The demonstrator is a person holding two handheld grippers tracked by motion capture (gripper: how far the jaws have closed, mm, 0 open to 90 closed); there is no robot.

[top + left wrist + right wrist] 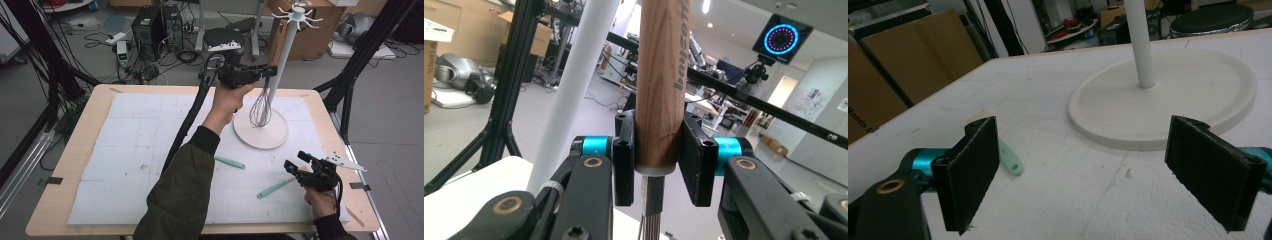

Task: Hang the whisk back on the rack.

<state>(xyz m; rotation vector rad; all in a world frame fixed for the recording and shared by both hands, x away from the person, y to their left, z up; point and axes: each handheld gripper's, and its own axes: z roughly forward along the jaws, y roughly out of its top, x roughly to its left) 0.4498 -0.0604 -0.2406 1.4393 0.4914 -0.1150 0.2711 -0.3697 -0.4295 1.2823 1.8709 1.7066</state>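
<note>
Left gripper (270, 71) clamping whisk (260, 111), white-padded table (140, 150), cluttered grey floor (395, 100)

Left gripper (270, 71) raised, clamped; right gripper (296, 170) low, agape

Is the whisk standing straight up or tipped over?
Upright. The whisk hangs with its wires down beside the white stand, and the left tool grips its wooden handle.

You have two mint-green utensils on the white mat (125, 150): one (230, 162) lies near the front edge of the white stand's base (280, 140), the other (272, 188) lies farther toward you, off the base's front right. Behind the table, beyond the stand, sit computer towers (155, 25) and cardboard boxes (310, 40).
</note>
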